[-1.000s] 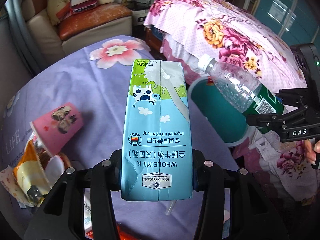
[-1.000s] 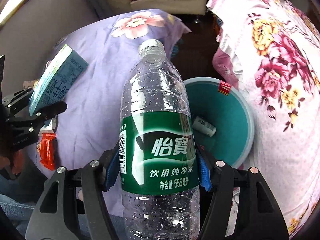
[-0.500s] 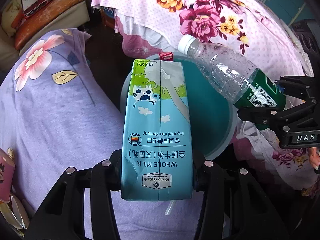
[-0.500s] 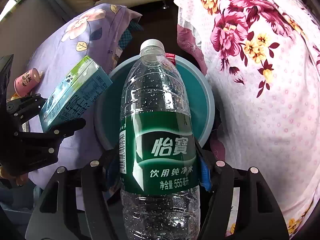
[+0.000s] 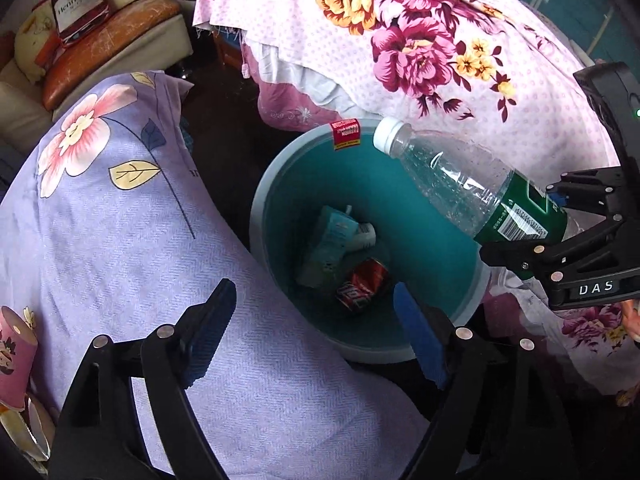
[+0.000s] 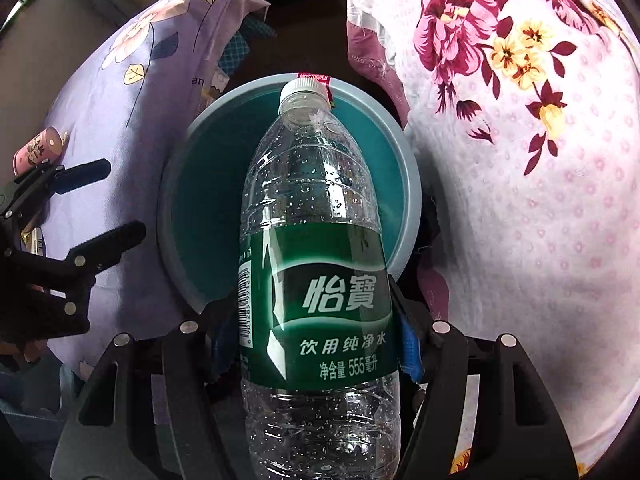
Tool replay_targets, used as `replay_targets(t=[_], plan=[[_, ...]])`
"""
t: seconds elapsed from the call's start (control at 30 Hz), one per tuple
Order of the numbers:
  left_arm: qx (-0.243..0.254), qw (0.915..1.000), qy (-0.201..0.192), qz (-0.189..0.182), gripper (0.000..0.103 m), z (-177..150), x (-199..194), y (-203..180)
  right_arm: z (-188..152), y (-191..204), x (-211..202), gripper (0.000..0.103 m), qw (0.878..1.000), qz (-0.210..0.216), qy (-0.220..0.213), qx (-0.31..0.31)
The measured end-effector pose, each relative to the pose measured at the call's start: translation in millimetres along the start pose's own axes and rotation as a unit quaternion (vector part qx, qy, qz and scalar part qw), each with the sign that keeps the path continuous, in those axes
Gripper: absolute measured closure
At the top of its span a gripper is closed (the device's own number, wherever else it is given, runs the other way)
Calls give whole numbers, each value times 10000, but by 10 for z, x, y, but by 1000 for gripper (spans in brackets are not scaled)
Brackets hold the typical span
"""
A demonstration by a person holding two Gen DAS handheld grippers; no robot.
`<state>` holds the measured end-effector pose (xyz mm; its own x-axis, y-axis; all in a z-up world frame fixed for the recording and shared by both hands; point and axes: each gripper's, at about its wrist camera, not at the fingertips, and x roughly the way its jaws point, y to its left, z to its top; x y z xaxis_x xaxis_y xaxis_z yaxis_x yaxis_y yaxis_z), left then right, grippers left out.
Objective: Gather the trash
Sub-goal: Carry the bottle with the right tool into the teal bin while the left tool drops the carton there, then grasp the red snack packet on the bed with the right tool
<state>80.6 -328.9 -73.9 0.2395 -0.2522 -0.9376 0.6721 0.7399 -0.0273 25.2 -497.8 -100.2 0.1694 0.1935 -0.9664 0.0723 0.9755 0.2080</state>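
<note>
**Over the bin: left jaws letting go, right jaws holding the bottle**

I am holding my left gripper (image 5: 314, 318) above the near rim of the teal bin (image 5: 264, 200), and its jaws are opening wide with nothing between the blue pads. Down in the bin a light blue milk carton (image 5: 330, 246) is lying beside a red can (image 5: 362, 286) and a small white container (image 5: 364, 234). My right gripper (image 6: 316, 320) is clamping the clear water bottle (image 6: 312, 208) on both sides of its green label, the white cap pointing out over the bin's opening. The bin is sitting between the lilac flowered cloth (image 5: 120, 220) and the pink flowered bedspread (image 5: 420, 40). A pink paper cup (image 5: 14, 356) is lying on the lilac cloth at the left edge.
</note>
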Motion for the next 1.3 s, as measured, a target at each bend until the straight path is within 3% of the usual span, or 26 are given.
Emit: replay_targets(t=[0.27,0.3,0.33,0.7,0.87,1.3], plan=[[-361,9992,-194,4,16,-144,-181,265,51,221,215,40,9981,37,450,-412],[-382,9991,-208,8,16,-159,-201,289,56,240,238,39,9977,63,517,-423],[-415,9989,-223,8,16,-172,-218,318,60,253,256,31,9975,80,556,-423],[-563,9976,-383,-96,14,-308,-403,447,51,303,77,20,9988,-159,383,-264],[-618,9969,-475,-82,12,-430,-545,524,20,423,-27,20,9986,-227,321,-355],[-995,9918,-776,199,11,-977,-1078,1056,-73,1296,-357,20,9941,-434,-75,-993]])
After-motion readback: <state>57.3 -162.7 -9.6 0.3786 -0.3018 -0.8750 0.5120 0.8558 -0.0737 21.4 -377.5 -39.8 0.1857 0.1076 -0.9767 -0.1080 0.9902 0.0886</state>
